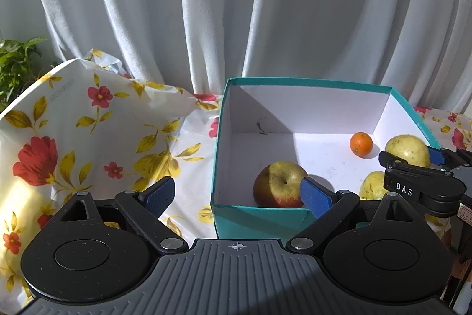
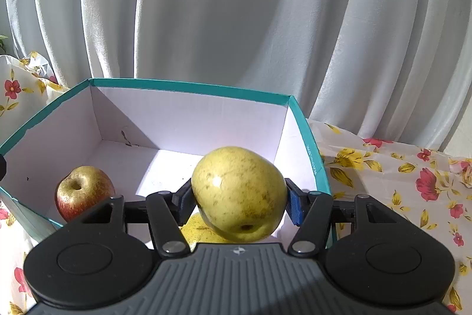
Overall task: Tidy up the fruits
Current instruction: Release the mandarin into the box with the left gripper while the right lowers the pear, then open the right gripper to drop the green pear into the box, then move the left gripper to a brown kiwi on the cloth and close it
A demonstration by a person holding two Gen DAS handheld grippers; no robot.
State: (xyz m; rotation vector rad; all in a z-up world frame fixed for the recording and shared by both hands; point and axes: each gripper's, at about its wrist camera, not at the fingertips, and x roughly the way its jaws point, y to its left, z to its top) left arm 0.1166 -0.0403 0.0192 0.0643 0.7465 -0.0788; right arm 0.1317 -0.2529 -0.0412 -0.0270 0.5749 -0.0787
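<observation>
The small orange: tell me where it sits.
In the left wrist view, the small orange lies on the teal box's floor near the far right corner, just left of a yellow-green fruit.

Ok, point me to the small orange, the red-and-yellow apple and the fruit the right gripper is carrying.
small orange [image 1: 361, 144], left wrist view, middle of its peel.
red-and-yellow apple [image 1: 278, 183], left wrist view, yellow top near the stem dimple.
yellow-green pear [image 2: 239, 192], right wrist view, centre of its skin, clamped by the right gripper [image 2: 238, 201].
</observation>
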